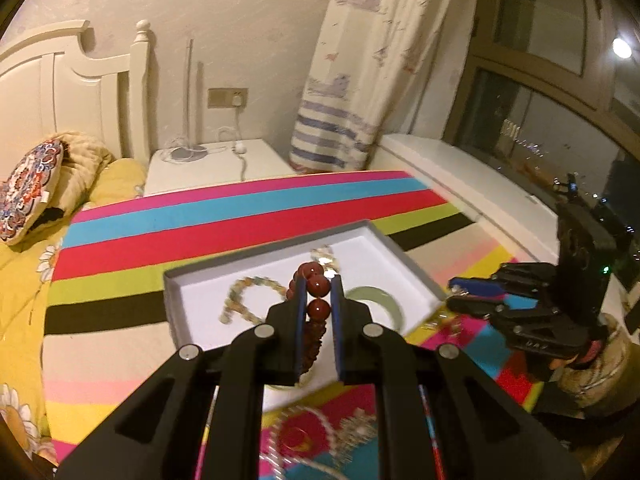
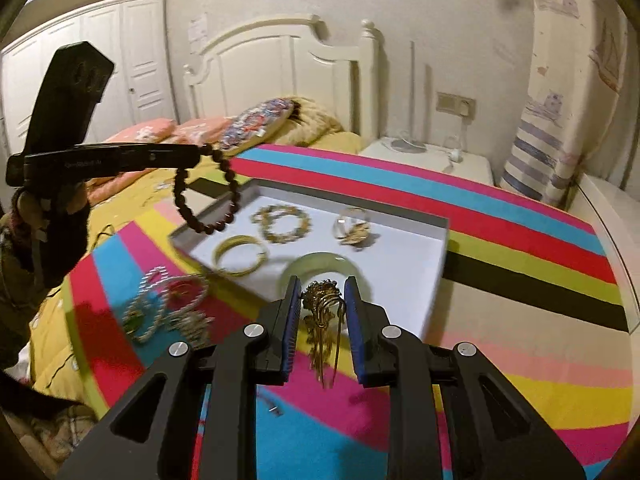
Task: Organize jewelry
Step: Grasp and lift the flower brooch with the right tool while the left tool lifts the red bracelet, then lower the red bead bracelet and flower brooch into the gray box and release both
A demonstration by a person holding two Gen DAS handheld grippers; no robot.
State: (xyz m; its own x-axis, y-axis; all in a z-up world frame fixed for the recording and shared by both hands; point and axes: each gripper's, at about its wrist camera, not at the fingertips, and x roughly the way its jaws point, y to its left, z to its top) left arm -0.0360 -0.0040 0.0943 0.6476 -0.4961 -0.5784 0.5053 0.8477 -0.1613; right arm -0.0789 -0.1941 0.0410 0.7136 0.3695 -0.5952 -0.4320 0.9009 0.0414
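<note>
2 grippers, 1 tray. Left gripper (image 1: pixel 319 300) is clenched on a dark red bead bracelet (image 2: pixel 206 196), which hangs as a loop above the left rim of the white tray (image 2: pixel 412 256) at centre frame. Right gripper (image 2: pixel 322 300) grasps 1 gold brooch (image 2: pixel 320 312), long axis running up-down in the right wrist view, pin end toward the bottom, over the tray's near edge. In tray: 4 pcs, namely a gold bangle (image 2: pixel 239 258), a gold chain bracelet (image 2: pixel 281 223), a clear ring-like pc w/ gold bits (image 2: pixel 352 230) and a pale jade bangle (image 2: pixel 326 264). Silver and gold pcs (image 2: pixel 168 308) lie on the striped cloth (image 2: pixel 520 240) at lower left, blurred, count unclear.
</note>
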